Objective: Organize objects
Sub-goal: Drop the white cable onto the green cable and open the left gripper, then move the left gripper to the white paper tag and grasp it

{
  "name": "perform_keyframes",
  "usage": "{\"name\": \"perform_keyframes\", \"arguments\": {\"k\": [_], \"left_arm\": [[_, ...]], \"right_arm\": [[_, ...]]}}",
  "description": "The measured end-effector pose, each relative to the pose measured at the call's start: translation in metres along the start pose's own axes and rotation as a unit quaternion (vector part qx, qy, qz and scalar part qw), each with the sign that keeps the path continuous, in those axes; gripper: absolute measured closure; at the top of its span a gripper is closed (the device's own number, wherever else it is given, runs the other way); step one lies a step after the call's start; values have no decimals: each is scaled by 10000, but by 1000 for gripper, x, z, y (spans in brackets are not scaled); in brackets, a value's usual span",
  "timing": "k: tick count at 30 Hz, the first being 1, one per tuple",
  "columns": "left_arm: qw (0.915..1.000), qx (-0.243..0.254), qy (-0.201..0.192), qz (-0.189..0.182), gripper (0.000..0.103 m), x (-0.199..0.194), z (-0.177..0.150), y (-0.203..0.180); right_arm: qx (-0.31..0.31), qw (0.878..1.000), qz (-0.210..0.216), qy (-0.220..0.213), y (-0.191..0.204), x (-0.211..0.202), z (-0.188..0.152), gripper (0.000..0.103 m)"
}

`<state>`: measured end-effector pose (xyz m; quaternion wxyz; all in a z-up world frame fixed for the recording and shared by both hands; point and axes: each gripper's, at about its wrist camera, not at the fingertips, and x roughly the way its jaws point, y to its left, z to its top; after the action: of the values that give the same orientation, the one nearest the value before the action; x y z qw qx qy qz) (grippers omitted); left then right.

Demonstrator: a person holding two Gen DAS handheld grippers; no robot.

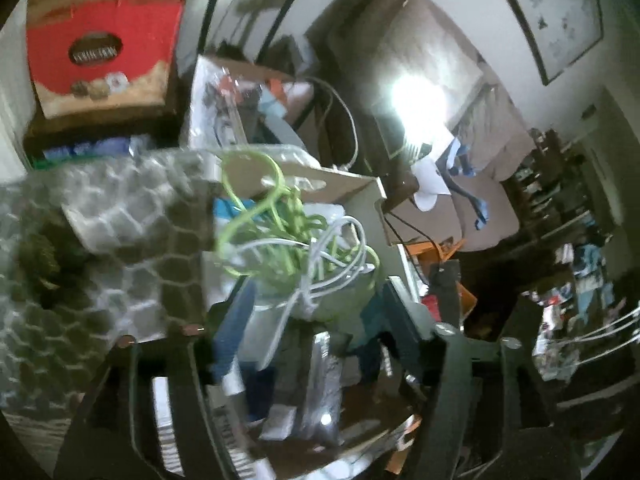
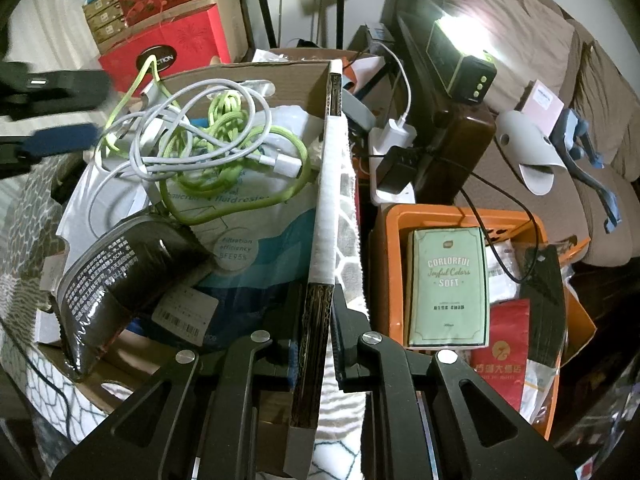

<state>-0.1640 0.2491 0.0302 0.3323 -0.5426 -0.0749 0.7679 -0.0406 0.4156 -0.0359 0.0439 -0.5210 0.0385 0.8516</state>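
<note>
A cardboard box [image 2: 240, 70] holds a tangle of green and white cables [image 2: 208, 136], a blue-and-white mask pack [image 2: 260, 236] and a black pouch [image 2: 120, 276]. My right gripper [image 2: 316, 316] is shut on the box's right wall [image 2: 328, 200], one finger on each side. My left gripper [image 2: 60, 112] hovers open over the box's left side, its blue-padded finger [image 2: 60, 140] close to the cables. In the blurred left wrist view the cables [image 1: 296, 240] lie just ahead of the left gripper [image 1: 320, 320], whose blue finger [image 1: 234, 332] reaches toward them.
An orange bin [image 2: 388, 240] right of the box holds a green tissue pack [image 2: 450, 284] and red packets. Red gift boxes [image 2: 160, 40] stand stacked behind. A bright lamp [image 2: 460, 60], chargers and a sofa with a slipper [image 2: 528, 148] are at the right. A patterned blanket [image 1: 100, 240] lies left.
</note>
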Motion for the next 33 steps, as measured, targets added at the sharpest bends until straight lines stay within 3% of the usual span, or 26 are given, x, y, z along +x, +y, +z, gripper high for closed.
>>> {"name": "perform_keyframes", "arguments": {"k": [6, 16, 22, 26, 33], "left_arm": [[9975, 173, -138, 677, 19, -34, -7, 17], [9888, 466, -84, 1414, 13, -65, -30, 59], [9846, 589, 113, 1644, 12, -73, -50, 90], [9865, 563, 219, 1522, 10, -75, -65, 109], [9828, 1047, 373, 1474, 5, -63, -89, 113]], "right_arm": [[-8, 10000, -9, 4, 0, 0, 0, 91], [-15, 10000, -15, 13, -1, -2, 1, 91], [-19, 10000, -22, 11, -1, -2, 1, 91], [-20, 10000, -22, 12, -1, -2, 1, 91], [-28, 10000, -63, 14, -3, -3, -2, 91]]}}
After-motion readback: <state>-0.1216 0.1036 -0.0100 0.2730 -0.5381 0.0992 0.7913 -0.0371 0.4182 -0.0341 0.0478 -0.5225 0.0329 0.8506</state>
